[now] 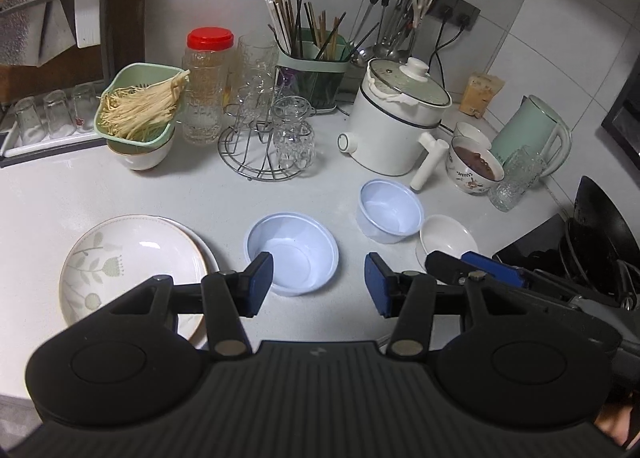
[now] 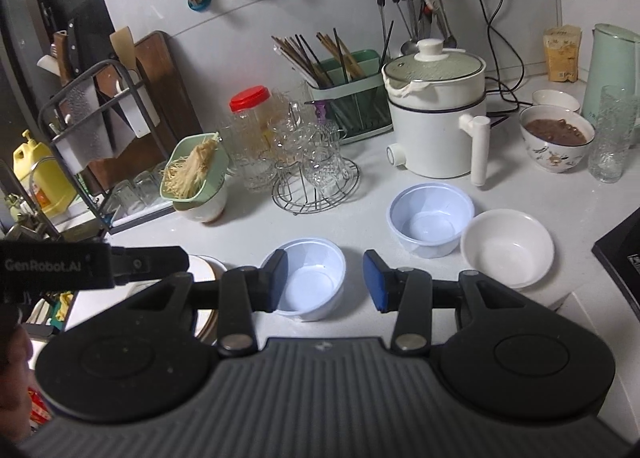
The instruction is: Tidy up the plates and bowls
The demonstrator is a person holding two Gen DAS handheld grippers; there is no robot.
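Observation:
Two stacked floral plates [image 1: 132,258] lie at the counter's front left; their edge shows in the right wrist view [image 2: 206,270]. A pale blue plastic bowl [image 1: 294,250] [image 2: 310,278] sits mid-counter, a deeper blue bowl [image 1: 388,210] [image 2: 430,218] behind it to the right, a white bowl [image 1: 446,238] [image 2: 506,248] beside that. My left gripper [image 1: 318,284] is open and empty, hovering just in front of the near blue bowl. My right gripper [image 2: 325,280] is open and empty, above that bowl's near right rim; it also shows in the left wrist view [image 1: 476,268].
A white electric pot [image 1: 394,126], a glass rack [image 1: 266,138], a chopstick holder [image 1: 314,74], a red-lidded jar [image 1: 204,86] and a green strainer on a bowl [image 1: 140,114] stand behind. A bowl of brown food [image 2: 556,138] and a green kettle [image 2: 612,70] are right. A black stove [image 1: 580,250] is at the right edge.

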